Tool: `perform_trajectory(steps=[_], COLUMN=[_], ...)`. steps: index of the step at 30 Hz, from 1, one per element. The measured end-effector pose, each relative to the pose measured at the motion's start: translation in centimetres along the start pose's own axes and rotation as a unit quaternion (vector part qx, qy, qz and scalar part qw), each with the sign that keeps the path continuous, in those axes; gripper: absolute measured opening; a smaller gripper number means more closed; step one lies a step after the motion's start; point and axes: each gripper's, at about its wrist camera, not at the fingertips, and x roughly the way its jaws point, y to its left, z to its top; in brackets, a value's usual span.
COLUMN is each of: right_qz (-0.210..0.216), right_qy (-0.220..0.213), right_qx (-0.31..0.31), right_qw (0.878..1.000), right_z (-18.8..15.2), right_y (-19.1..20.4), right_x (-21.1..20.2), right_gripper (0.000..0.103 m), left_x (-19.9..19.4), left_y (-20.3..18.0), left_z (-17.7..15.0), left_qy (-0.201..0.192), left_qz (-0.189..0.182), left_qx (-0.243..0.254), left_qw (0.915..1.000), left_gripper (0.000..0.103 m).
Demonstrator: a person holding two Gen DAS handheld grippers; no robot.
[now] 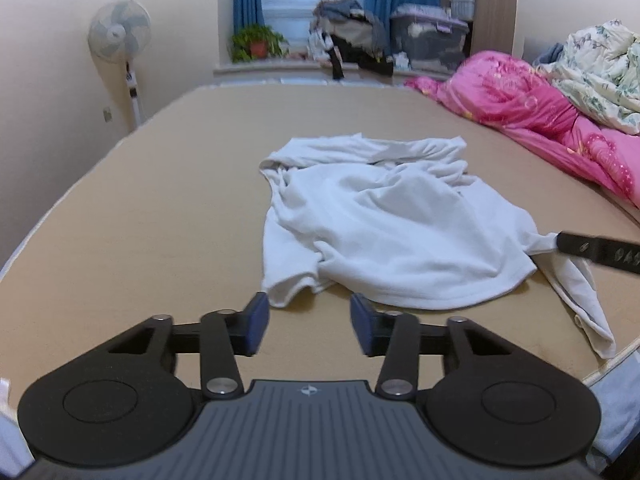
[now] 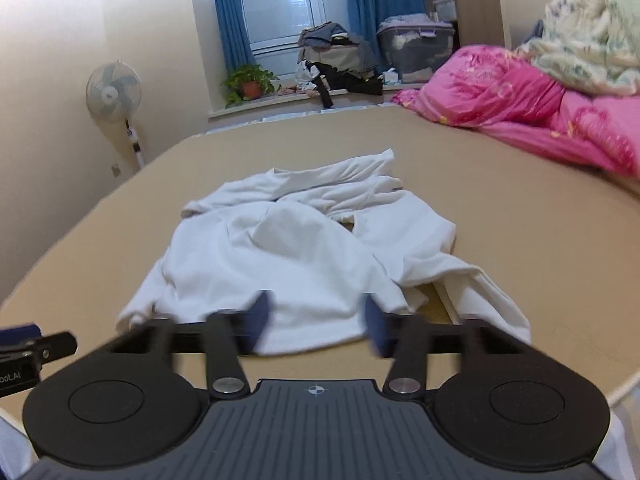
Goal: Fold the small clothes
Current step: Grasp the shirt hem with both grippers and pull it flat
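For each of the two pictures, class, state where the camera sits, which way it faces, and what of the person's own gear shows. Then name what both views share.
Left wrist view: sits on the left claw, faces forward and down across the tan bed at the crumpled white shirt; the right claw's finger shows at the right edge.
Right wrist view: sits on the right claw, faces the same shirt; part of the left claw shows at the lower left.
Shared: shirt, bed, fan, potted plant, pink quilt.

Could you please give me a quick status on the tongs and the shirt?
Left tongs open, empty. Right tongs open over white shirt hem. Shirt crumpled on the bed. Nothing in the way.
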Motion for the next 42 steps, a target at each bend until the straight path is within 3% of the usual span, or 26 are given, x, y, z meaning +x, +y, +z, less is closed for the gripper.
perform_trajectory(steps=[2,4,7,13,16,18,19,21,23,28,33,36,40,42], right_qz=[0.006,0.001,0.002,-0.017,-0.012,-0.024,-0.03,-0.034,-0.033,-0.002,0.057,0.087,0.106,0.09], right_qy=[0.002,0.0,0.023,0.129,0.131,0.135,0.138,0.138,0.132,0.094,0.057,0.107,0.232,0.236], right_qx=[-0.009,-0.057,-0.107,-0.092,-0.126,-0.153,-0.155,-0.146,-0.141,-0.069,-0.046,-0.083,-0.128,-0.137], right_qw=[1.0,0.998,0.994,0.987,0.983,0.979,0.978,0.979,0.981,0.993,0.996,0.987,0.958,0.958], right_z=[1.7,3.2,4.0,1.8,1.2,0.6,0.3,0.1,0.3,3.4,6.0,4.4,0.0,-1.3], right_y=[-1.0,-1.3,-1.9,-3.8,-2.6,-1.9,-1.8,-1.6,-1.7,-3.9,-4.0,-2.9,-2.6,-3.2], right_x=[1.1,2.6,6.1,13.3,14.9,16.0,16.3,16.6,16.3,12.1,3.0,-1.7,-3.8,-4.2], right_gripper=[0.037,0.038,0.045,0.047,0.047,0.047,0.047,0.042,0.009,0.006,0.005,0.005,0.006,0.007], left_x=[1.4,3.5,7.8,15.8,17.9,18.5,18.6,18.4,17.6,11.1,1.3,-3.1,-5.1,-5.4], left_y=[1.5,3.0,5.3,8.3,7.7,6.9,6.5,6.4,6.8,9.8,13.5,14.4,12.8,12.5], left_z=[1.4,2.7,4.3,4.4,3.9,3.4,3.2,3.1,3.2,5.3,4.5,0.9,-4.5,-5.4], left_qy=[0.006,0.017,0.039,0.125,0.143,0.137,0.132,0.125,0.118,0.072,0.045,0.081,0.142,0.143], left_qz=[-0.003,0.001,0.001,-0.045,-0.06,-0.046,-0.038,-0.034,-0.04,-0.023,-0.026,-0.029,-0.021,-0.021], left_qx=[0.004,0.003,-0.018,-0.112,-0.11,-0.09,-0.079,-0.068,-0.079,-0.106,-0.128,-0.14,-0.075,-0.041], left_qw=[1.0,0.9999,0.9991,0.9848,0.9818,0.9855,0.9874,0.9893,0.9891,0.9915,0.9904,0.9863,0.9868,0.9886], left_gripper=[0.048,0.048,0.048,0.05,0.051,0.049,0.045,0.005,0.003,0.002,0.002,0.002,0.002,0.006])
